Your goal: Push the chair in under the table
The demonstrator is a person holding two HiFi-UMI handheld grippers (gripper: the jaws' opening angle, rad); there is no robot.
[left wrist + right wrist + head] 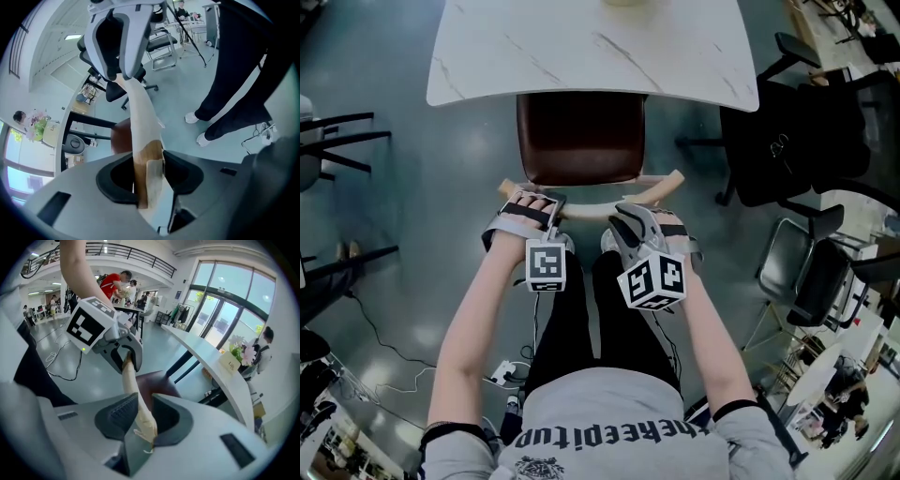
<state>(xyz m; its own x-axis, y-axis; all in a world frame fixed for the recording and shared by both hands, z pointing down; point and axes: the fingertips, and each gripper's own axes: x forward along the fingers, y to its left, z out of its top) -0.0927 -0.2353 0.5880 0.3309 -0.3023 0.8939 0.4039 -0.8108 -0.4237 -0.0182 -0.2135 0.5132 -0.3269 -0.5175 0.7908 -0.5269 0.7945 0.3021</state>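
Note:
A chair with a brown seat (pixel 581 141) stands partly under the white marble table (pixel 581 47). Its curved pale wooden backrest (pixel 595 208) faces me. My left gripper (pixel 534 201) straddles the rail near its left end. The left gripper view shows the rail (pixel 140 108) running between the jaws of that gripper (pixel 149 173), which stand loosely on either side, open. My right gripper (pixel 630 218) sits further right on the rail. In its own view the right gripper (pixel 140 420) is shut on the rail (pixel 131 385), and the left gripper (pixel 124 352) shows beyond it.
Black office chairs (pixel 797 141) crowd the right side of the table, and more chair frames (pixel 333 141) stand at the left. A cable (pixel 394 361) lies on the grey floor by my legs. Another person's legs (pixel 234 93) stand near the chair.

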